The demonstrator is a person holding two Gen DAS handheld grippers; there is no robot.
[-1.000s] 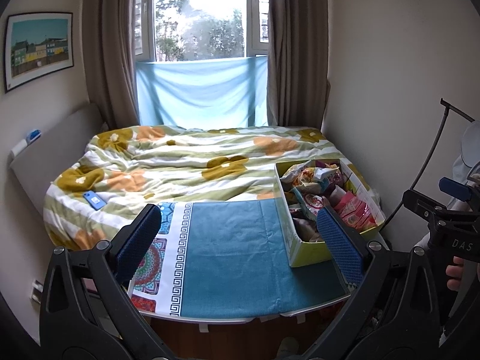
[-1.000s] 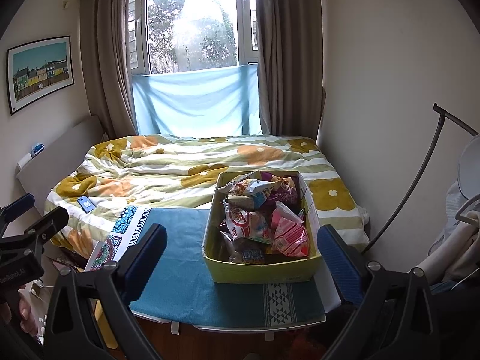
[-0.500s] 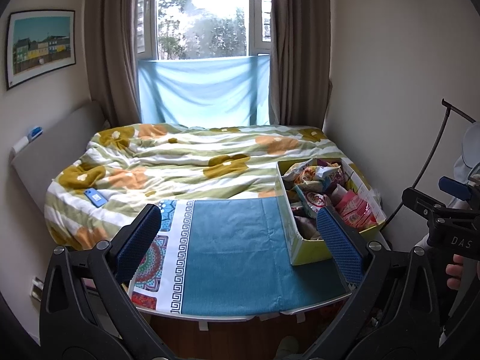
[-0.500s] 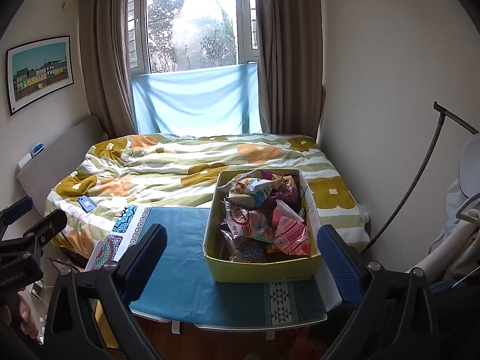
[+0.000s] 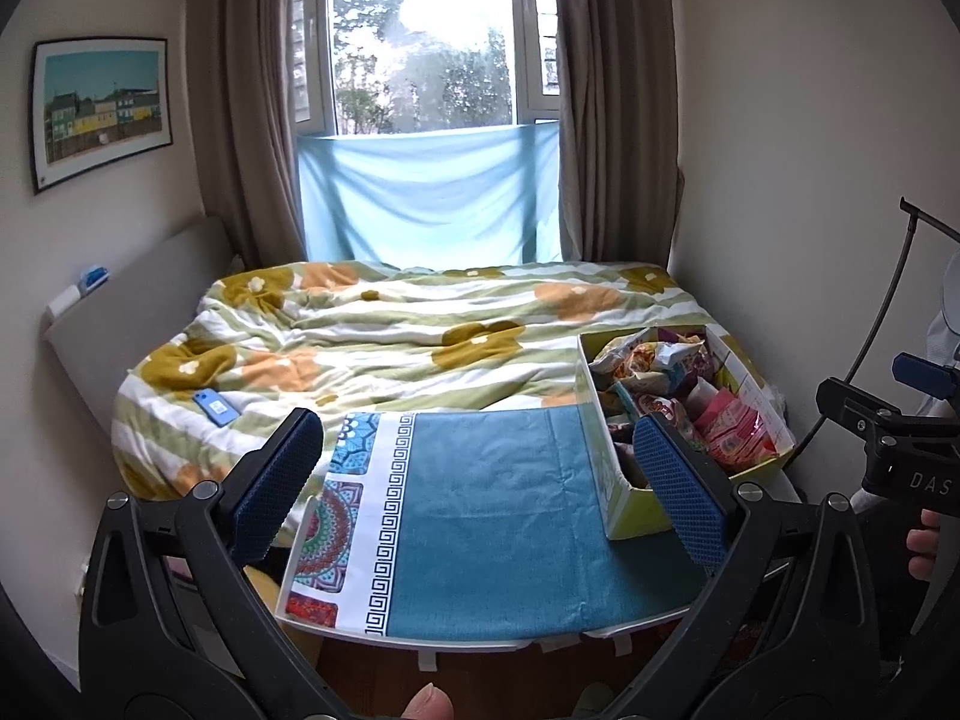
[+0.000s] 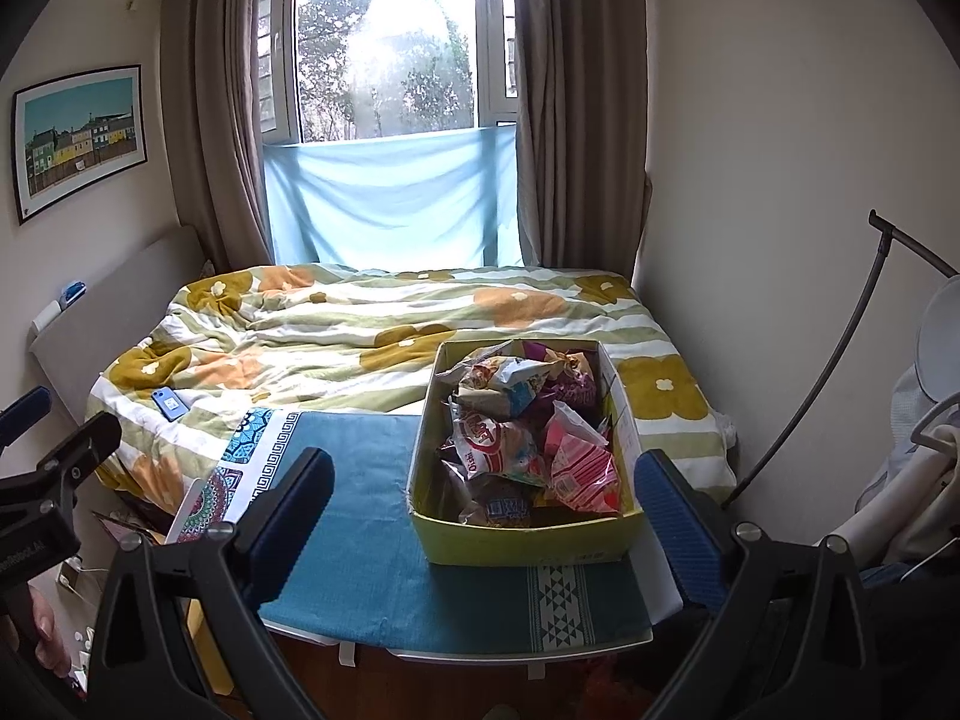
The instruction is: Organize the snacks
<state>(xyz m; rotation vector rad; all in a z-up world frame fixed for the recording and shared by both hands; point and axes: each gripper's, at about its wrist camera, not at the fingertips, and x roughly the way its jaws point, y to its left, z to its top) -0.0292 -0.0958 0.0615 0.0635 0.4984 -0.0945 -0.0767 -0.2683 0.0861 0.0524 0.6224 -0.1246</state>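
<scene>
A yellow-green cardboard box [image 6: 528, 534] full of snack packets [image 6: 510, 438] stands on the right part of a small table covered by a teal cloth [image 6: 360, 516]. It shows at the right in the left wrist view [image 5: 624, 498]. A pink packet [image 6: 582, 462] lies at the box's front right. My left gripper [image 5: 480, 486] is open and empty, held above the table's near edge. My right gripper [image 6: 480, 516] is open and empty, in front of the box.
The table [image 5: 420, 630] stands at the foot of a bed with a flowered duvet [image 5: 390, 348]. A blue phone [image 5: 215, 407] lies on the duvet at left. A wall is close on the right, with a black lamp arm [image 6: 840, 360].
Both grippers have drifted only slightly; the view has shifted a little. Nothing was gripped or moved.
</scene>
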